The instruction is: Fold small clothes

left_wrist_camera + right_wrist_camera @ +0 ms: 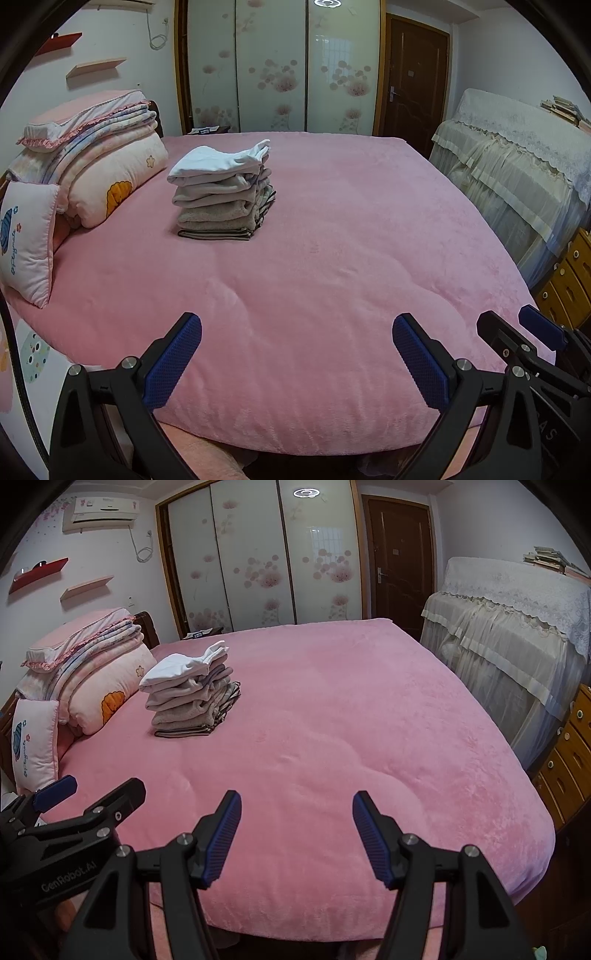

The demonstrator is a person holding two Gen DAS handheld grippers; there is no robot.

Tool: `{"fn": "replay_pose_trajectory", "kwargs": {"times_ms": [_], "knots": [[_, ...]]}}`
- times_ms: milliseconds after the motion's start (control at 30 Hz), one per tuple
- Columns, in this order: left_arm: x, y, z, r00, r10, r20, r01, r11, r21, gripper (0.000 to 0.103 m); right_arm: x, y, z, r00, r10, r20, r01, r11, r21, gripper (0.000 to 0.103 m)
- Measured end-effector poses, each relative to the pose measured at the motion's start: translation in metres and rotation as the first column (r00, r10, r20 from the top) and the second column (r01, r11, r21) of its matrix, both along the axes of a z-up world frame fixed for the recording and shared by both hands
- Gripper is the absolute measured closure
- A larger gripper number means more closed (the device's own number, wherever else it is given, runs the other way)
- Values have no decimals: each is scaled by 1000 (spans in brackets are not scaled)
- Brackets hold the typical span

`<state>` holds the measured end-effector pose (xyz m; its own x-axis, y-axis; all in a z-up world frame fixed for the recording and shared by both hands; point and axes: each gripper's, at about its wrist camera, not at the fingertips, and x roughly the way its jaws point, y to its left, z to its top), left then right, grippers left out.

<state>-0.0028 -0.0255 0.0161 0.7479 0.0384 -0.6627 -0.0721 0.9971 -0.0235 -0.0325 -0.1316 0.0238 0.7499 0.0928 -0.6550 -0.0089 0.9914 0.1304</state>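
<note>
A stack of several folded small clothes [221,192], white on top and grey and striped below, sits on the pink bed cover [332,258] at the far left. It also shows in the right wrist view [190,698]. My left gripper [297,328] is open and empty above the bed's near edge. My right gripper [297,806] is open and empty beside it; it shows at the right of the left wrist view [509,321], and the left gripper shows at the left of the right wrist view [96,786]. Both are far from the stack.
Folded quilts and pillows [92,162] lie at the bed's head on the left. A small cushion [26,240] leans there. A lace-covered piece of furniture [517,177] and wooden drawers [569,280] stand on the right. Wardrobe doors [280,66] are behind.
</note>
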Motion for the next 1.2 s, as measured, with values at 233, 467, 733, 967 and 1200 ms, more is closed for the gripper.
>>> {"fn": "replay_pose_trajectory", "kwargs": {"times_ms": [233,467,733,967,1200], "knots": [[4,3,-1,1000,-8,-8,8,1000,-1,0,2,-2,-1,1000,-3,-3,3,1000,-2,40],[8,9,-4,1000,-17,-13,17,1000,-10,0,6,-3,-3,1000,-7,-13,7,1000,-2,40],[9,12,-6,1000,-22,2,22,1000,-20,0,8,-3,-4,1000,-9,-18,9,1000,-5,40],[12,15,-10,1000,-16,-9,16,999,-27,0,9,-5,-5,1000,-8,-19,8,1000,-2,40],[16,17,-12,1000,-17,-25,17,1000,-26,0,10,-8,-10,1000,-10,-27,9,1000,-8,40]]}}
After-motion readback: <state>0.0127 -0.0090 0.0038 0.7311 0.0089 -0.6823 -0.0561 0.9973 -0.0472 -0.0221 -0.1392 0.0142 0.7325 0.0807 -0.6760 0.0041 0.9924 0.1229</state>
